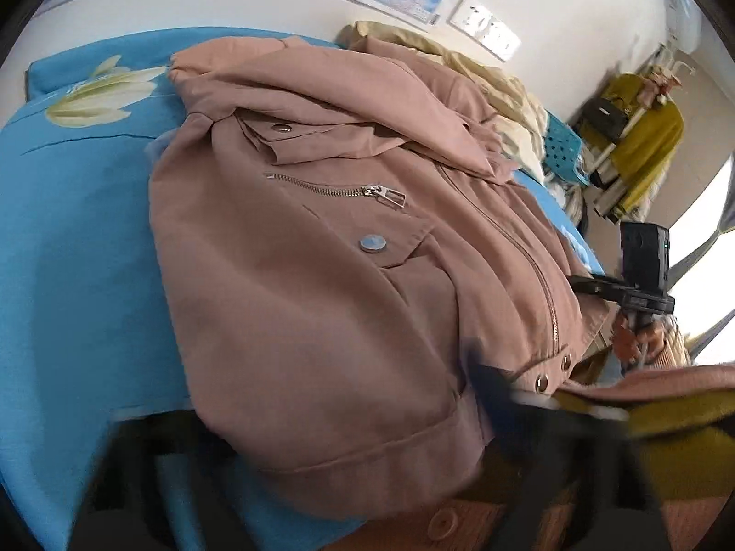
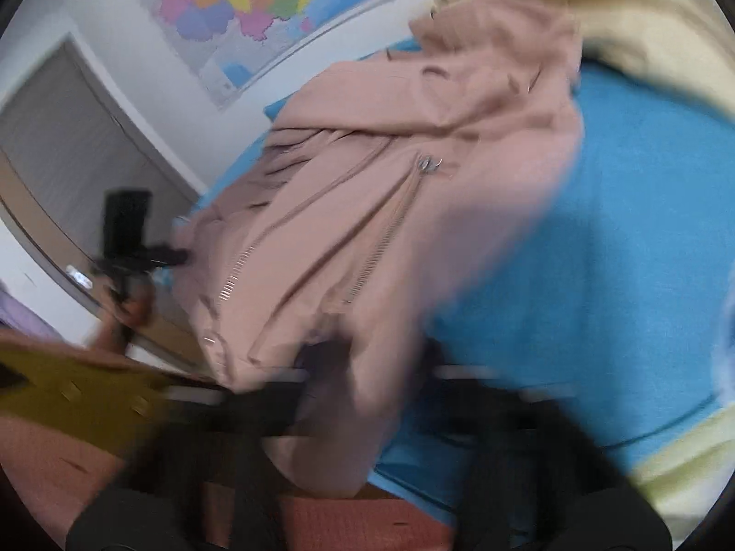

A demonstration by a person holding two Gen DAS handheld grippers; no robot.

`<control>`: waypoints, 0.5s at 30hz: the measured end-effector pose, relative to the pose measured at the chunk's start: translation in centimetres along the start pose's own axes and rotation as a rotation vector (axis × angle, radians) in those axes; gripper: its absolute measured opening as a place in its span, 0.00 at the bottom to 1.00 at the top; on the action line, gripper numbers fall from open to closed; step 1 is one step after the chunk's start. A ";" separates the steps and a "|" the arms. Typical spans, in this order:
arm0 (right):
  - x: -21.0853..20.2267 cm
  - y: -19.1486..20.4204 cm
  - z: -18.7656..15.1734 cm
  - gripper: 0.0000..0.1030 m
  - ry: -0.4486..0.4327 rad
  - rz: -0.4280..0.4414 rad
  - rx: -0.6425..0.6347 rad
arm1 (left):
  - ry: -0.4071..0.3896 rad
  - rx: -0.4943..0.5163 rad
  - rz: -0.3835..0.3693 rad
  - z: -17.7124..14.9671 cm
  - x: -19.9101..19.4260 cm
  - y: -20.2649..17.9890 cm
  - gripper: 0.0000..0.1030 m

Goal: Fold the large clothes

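Jacket (image 1: 321,275), pink and heaped on the blue-sheeted bed (image 1: 69,238), has its hem pinched by the left hand-held gripper (image 1: 496,395) and the right hand-held gripper (image 2: 330,367), both narrowed, so slippery fabric may slip free and bunch crookedly.

no legible text, even on the wall map (image 2: 239,4)

Left gripper (image 1: 321,468): fingers a dark smear along the left wrist view's bottom edge, jaw gap unreadable. Right gripper (image 2: 367,436): equally blurred, pink jacket (image 2: 367,229) hem draped over it, contact unclear. Wall map (image 2: 257,4) cut off at the top edge, labels too small. Cream cloth (image 2: 620,9) runs out of frame.
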State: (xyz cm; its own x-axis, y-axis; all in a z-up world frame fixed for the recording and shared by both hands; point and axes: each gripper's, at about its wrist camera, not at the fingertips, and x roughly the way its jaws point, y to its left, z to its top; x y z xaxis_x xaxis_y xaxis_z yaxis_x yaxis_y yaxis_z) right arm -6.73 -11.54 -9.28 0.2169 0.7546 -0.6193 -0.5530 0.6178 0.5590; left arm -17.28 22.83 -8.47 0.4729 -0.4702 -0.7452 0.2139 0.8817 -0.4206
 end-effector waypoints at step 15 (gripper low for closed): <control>-9.7 0.5 2.3 0.06 -0.269 0.131 0.064 | -0.091 -0.116 -0.121 -0.1 -6.7 -2.6 0.28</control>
State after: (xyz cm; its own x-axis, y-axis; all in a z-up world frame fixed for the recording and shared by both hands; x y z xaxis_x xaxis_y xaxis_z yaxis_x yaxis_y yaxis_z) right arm -7.23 -18.04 -1.76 0.3575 0.8548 -0.3762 -0.5403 0.5179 0.6632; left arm -21.09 23.70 -2.45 0.5259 -0.5623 -0.6382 0.1766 0.8061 -0.5648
